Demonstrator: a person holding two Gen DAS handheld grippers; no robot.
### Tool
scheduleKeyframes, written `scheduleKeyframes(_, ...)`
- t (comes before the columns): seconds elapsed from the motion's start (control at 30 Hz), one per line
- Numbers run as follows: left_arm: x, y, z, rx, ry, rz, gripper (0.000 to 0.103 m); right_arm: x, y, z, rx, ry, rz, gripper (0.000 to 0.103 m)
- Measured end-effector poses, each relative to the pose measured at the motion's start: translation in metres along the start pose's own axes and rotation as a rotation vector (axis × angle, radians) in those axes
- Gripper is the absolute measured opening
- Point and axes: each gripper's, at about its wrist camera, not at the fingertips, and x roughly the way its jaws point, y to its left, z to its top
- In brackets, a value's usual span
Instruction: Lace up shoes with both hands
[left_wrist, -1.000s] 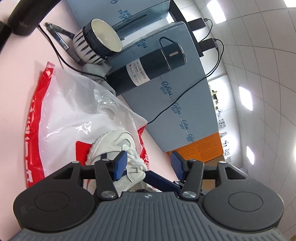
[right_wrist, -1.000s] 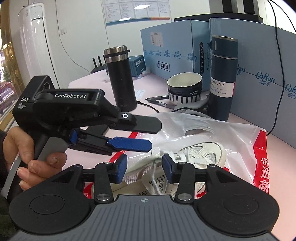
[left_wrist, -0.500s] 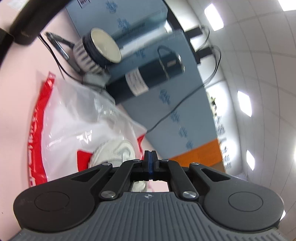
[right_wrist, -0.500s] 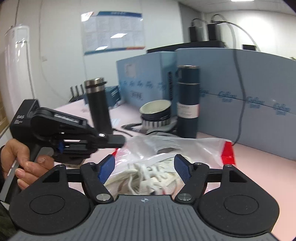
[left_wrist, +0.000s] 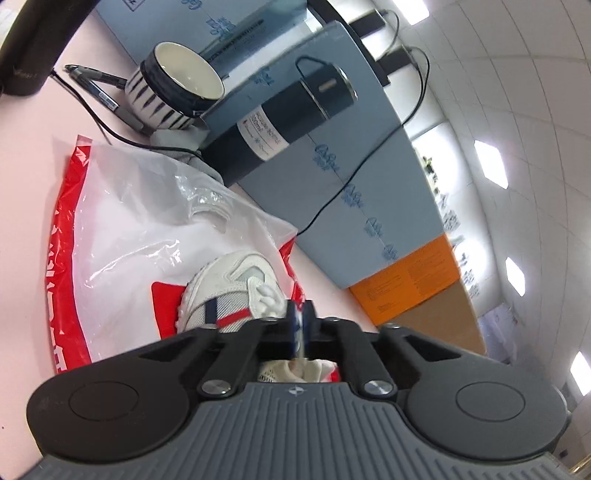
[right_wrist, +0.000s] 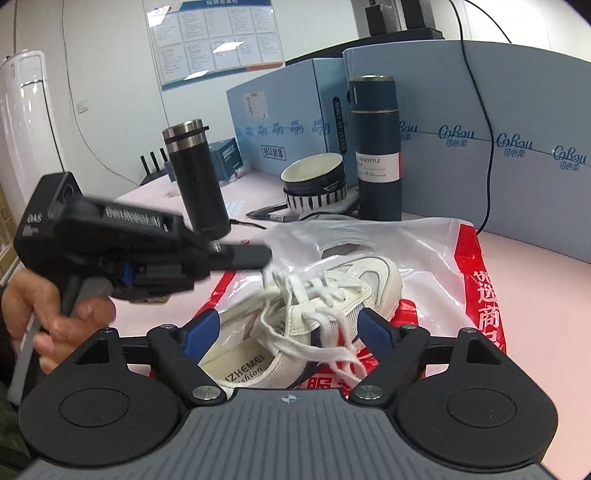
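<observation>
White lace (left_wrist: 300, 341) is pinched in your left gripper (left_wrist: 300, 325) above the shoe (right_wrist: 314, 314); your right gripper (right_wrist: 288, 332) hangs spread wide over the plastic bag (right_wrist: 424, 251).

1. The white shoe's insole (right_wrist: 236, 363), at lower centre of the right wrist view, is showing "IZHEMEI" above "shion", cut off at the left.
2. The dark blue flask's white label (right_wrist: 378, 164), right of centre, is reading "BOTTLE" and "12".
3. The blue partition (right_wrist: 517, 144), at upper right, is repeating "CoRou".
4. The handheld device (right_wrist: 33, 218), at left, is bearing "DAS".
</observation>
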Motion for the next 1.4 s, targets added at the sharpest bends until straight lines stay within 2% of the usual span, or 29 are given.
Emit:
scheduleKeyframes(0.1,-0.01,0.003,0.008,-0.029,-0.053,0.004,0.0,0.003,0.001,-0.003,-0.001,0.018,-0.005,0.08)
scheduleKeyframes(0.17,-0.014,0.005,0.011,-0.04,-0.054,0.005,0.0,0.004,0.001,-0.004,0.007,0.02,-0.004,0.08)
scheduleKeyframes(0.23,-0.013,0.003,0.01,-0.022,-0.023,0.01,0.003,0.005,0.001,-0.005,0.009,0.021,-0.004,0.081)
scheduleKeyframes(0.33,-0.008,-0.001,0.003,0.004,0.012,0.018,0.015,0.006,0.002,-0.006,0.01,0.026,0.004,0.081)
scheduleKeyframes(0.47,0.001,-0.003,-0.003,0.026,0.039,0.035,0.017,0.007,0.001,-0.006,0.016,0.037,0.008,0.082)
scheduleKeyframes(0.53,0.005,-0.004,-0.005,0.05,0.05,0.046,0.016,0.008,0.0,-0.006,0.025,0.038,0.007,0.082)
scheduleKeyframes(0.57,0.006,-0.004,-0.006,0.059,0.048,0.045,0.008,0.008,0.0,-0.007,0.029,0.039,0.006,0.082)
scheduleKeyframes(0.67,0.003,-0.002,-0.005,0.055,0.021,0.04,0.003,0.01,0.0,-0.008,0.032,0.049,0.005,0.083)
scheduleKeyframes(0.9,-0.01,0.003,0.0,0.025,-0.028,0.058,0.002,0.015,0.0,-0.009,0.03,0.063,-0.006,0.084)
scheduleKeyframes(1.07,-0.026,0.006,0.01,-0.015,-0.129,0.065,0.0,0.016,-0.001,-0.01,0.029,0.075,-0.018,0.084)
scheduleKeyframes(1.13,-0.03,0.009,0.015,-0.024,-0.132,0.073,0.0,0.016,-0.001,-0.01,0.03,0.077,-0.024,0.084)
scheduleKeyframes(1.2,-0.03,0.01,0.016,-0.027,-0.095,0.067,0.003,0.017,-0.001,-0.01,0.032,0.077,-0.029,0.084)
scheduleKeyframes(1.27,-0.028,0.007,0.012,-0.016,-0.063,0.055,0.026,0.017,-0.002,-0.01,0.035,0.08,-0.031,0.084)
scheduleKeyframes(1.33,-0.024,0.003,0.007,0.002,-0.039,0.056,0.04,0.017,-0.002,-0.011,0.041,0.08,-0.029,0.084)
scheduleKeyframes(1.4,-0.016,0.002,0.002,0.011,-0.011,0.058,0.041,0.017,-0.002,-0.011,0.04,0.081,-0.028,0.084)
